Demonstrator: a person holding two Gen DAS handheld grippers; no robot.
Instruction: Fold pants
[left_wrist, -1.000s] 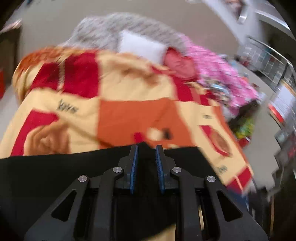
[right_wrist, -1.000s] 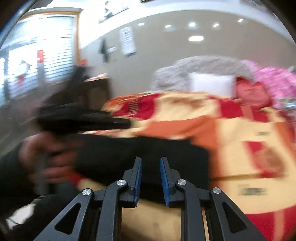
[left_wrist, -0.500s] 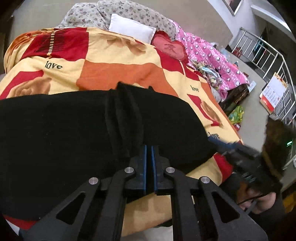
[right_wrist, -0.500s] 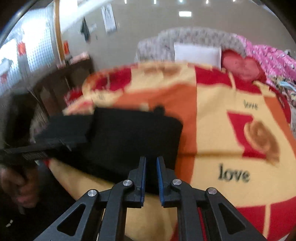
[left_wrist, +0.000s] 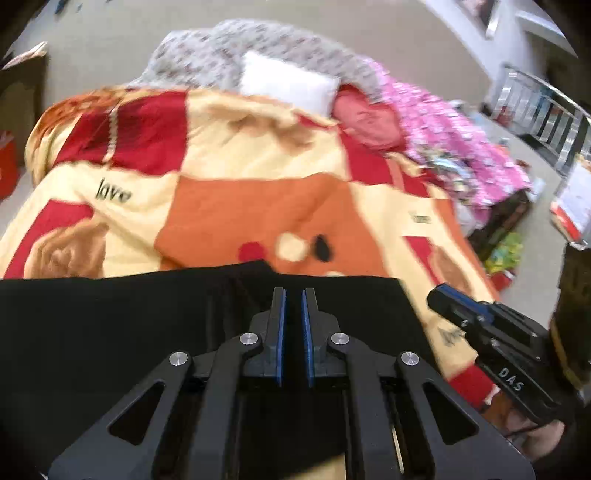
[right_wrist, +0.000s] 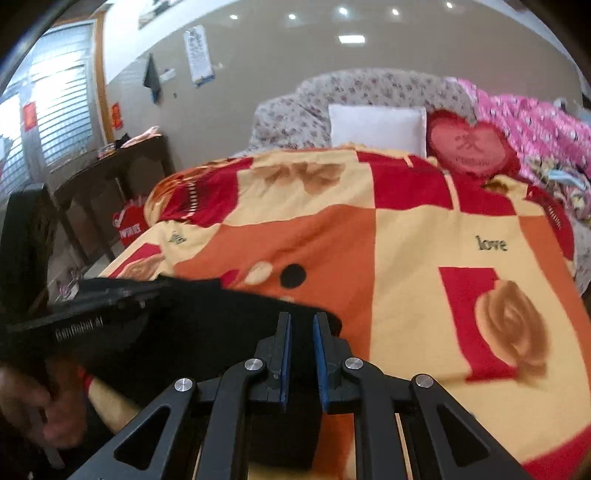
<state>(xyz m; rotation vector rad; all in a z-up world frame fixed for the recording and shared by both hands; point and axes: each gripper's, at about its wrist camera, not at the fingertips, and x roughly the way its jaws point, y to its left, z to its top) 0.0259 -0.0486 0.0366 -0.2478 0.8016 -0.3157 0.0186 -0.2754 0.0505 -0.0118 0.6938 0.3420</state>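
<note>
Black pants (left_wrist: 110, 332) lie across the near edge of a bed, over an orange, red and cream blanket (left_wrist: 258, 206). My left gripper (left_wrist: 293, 295) is shut on the pants, with black cloth in the thin gap between its blue pads. To its right my right gripper (left_wrist: 454, 306) reaches the pants' right end. In the right wrist view the right gripper (right_wrist: 301, 321) is shut on the same pants (right_wrist: 221, 325), a fold showing between its pads. My left gripper (right_wrist: 110, 299) grips the cloth at the left there, with a hand (right_wrist: 29, 406) below it.
At the head of the bed are a white pillow (left_wrist: 288, 86), a red heart cushion (right_wrist: 469, 142) and a pink quilt (left_wrist: 461, 147). A dark side table (right_wrist: 110, 173) stands left of the bed. A metal railing (left_wrist: 546, 122) and clutter on the floor are to the right.
Both pairs of jaws have come together on the black cloth. Both views have swung, and the pants now reach only just past the fingertips.
</note>
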